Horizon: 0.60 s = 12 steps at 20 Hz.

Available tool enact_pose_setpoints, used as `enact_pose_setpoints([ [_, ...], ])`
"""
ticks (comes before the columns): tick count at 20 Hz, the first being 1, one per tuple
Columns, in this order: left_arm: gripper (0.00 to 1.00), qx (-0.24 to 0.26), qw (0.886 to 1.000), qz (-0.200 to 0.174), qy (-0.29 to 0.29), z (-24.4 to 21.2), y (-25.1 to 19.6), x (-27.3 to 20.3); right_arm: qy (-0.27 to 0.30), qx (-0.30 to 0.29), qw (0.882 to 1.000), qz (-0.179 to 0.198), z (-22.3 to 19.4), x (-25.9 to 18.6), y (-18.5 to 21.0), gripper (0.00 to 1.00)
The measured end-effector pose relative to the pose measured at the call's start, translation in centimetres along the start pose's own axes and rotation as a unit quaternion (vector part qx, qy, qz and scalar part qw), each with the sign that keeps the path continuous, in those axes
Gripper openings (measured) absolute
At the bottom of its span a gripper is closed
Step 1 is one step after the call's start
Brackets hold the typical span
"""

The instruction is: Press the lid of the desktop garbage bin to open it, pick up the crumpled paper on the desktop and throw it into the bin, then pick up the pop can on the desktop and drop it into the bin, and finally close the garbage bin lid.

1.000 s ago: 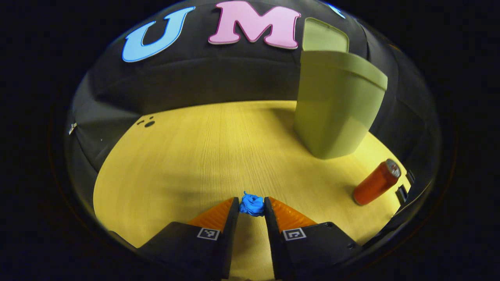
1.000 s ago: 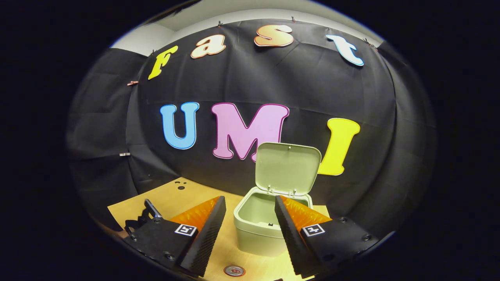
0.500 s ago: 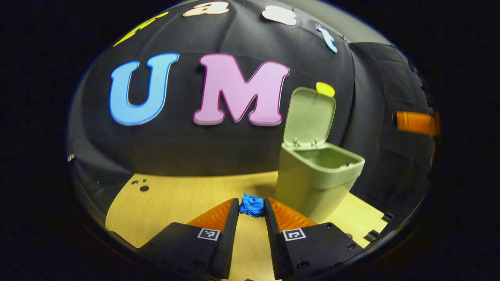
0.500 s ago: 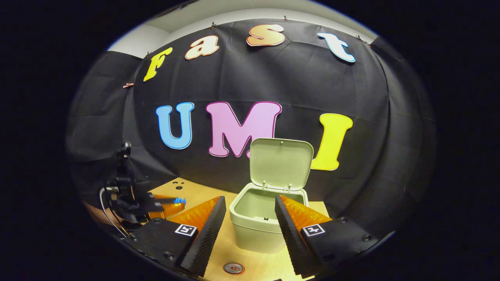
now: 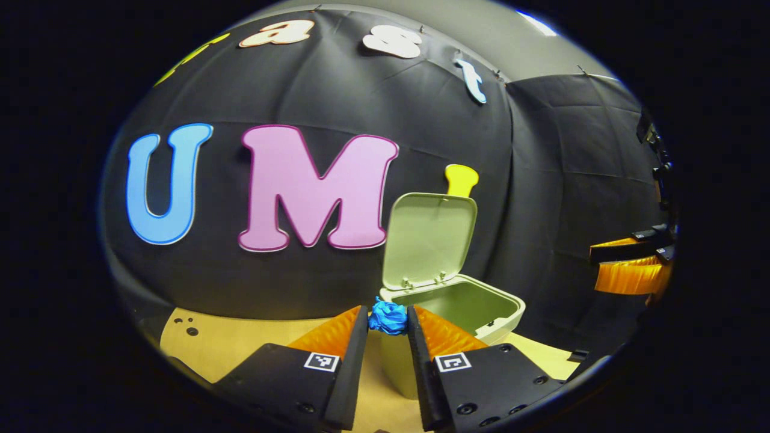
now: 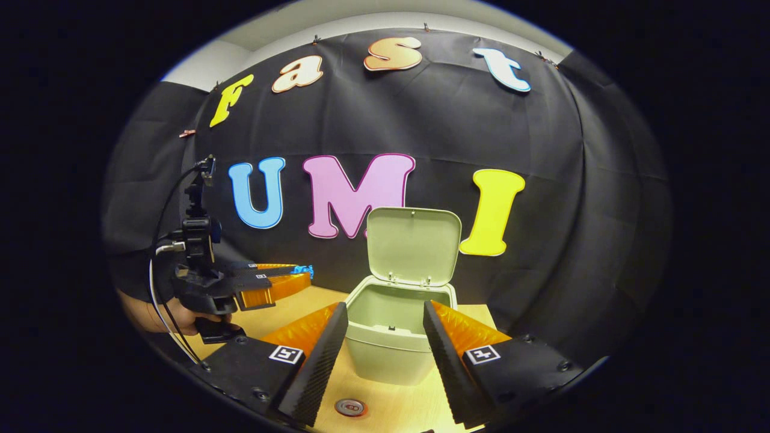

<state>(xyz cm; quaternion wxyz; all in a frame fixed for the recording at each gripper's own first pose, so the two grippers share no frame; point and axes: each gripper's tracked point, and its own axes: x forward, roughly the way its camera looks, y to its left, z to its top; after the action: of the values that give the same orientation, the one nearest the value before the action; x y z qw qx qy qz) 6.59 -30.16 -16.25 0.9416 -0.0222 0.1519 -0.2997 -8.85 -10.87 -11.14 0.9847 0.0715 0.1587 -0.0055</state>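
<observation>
1. The left gripper point(image 5: 388, 319) is clamped on the crumpled blue paper point(image 5: 388, 317), both fingers pressing its sides, and holds it up off the table point(image 5: 240, 349).
2. In the left gripper view the paper sits in line with the near left corner of the bin's point(image 5: 481, 325) open mouth; whether it is over the opening cannot be told from that view.
3. In the right gripper view the left gripper point(image 6: 301, 273), held by a hand point(image 6: 157, 316), hangs in the air to the left of the bin point(image 6: 391, 355), with the paper point(image 6: 304, 270) at its tip, apart from the rim.
4. The bin's lid point(image 6: 413, 245) stands upright, hinged at the back; the part of the inside that shows holds nothing.
5. The right gripper point(image 6: 385, 337) has its fingers spread wide apart with nothing between them, the bin seen through the gap.
6. The can point(image 6: 351, 407) stands upright on the table point(image 6: 415, 403) near its front edge, in front of the bin, only its top visible.
</observation>
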Motion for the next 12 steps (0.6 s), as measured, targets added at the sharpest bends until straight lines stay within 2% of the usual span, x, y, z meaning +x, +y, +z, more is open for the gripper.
enact_pose_setpoints([
  [5, 0.44, 0.011, 0.999, -0.029, 0.006, -0.3, -3.0, 2.3, -0.001, 0.009, 1.0, -0.01, -0.2, -0.7, -1.0, 0.82],
  [12, 0.44, 0.009, 0.998, -0.048, 0.035, -2.2, -5.1, 5.4, 0.014, 0.004, 1.0, -0.01, -1.8, -1.4, -1.4, 0.83],
])
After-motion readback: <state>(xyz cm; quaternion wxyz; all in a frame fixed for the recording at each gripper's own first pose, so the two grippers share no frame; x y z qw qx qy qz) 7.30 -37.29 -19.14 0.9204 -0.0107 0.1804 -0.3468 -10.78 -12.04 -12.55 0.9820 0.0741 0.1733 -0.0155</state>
